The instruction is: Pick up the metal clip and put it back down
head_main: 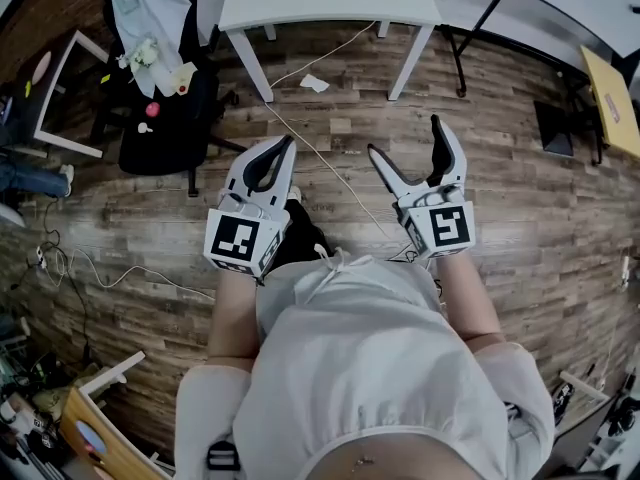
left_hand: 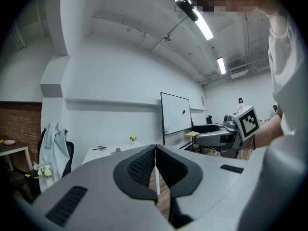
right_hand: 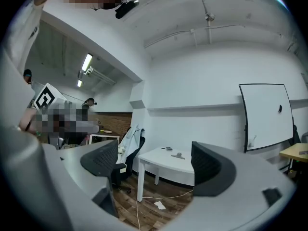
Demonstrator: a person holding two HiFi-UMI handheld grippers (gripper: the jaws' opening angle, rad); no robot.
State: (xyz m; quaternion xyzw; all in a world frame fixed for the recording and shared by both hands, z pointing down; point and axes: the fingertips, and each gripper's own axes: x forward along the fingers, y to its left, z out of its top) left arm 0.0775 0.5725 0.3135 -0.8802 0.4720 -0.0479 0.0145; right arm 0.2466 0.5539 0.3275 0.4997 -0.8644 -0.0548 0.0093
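Clip (right_hand: pixel 178 155) on the white table (head_main: pixel 330 3), back from its near edge, lies straight ahead of both grippers and well apart from them. Its long axis seems crosswise to the approach, but it is too small to be sure. Right gripper (head_main: pixel 406 140): jaws wide and empty, framing the clip in its own view. Left gripper (head_main: pixel 288 144): jaws together, empty. In between is floor with a cable (head_main: pixel 322 156) and a paper scrap (head_main: pixel 314 83). A chair (head_main: pixel 160 78) stands left of the table.

- Open wood floor (head_main: pixel 500 198) ahead of left gripper (head_main: pixel 285 146) and right gripper (head_main: pixel 405 135), up to white table (head_main: pixel 330 3).
- Black office chair (head_main: pixel 165 118), cloth-draped, blocks left side.
- White cable (head_main: pixel 320 158) and 1 paper scrap (head_main: pixel 314 83) on floor ahead.
- Black stand (head_main: pixel 497 6) at right.
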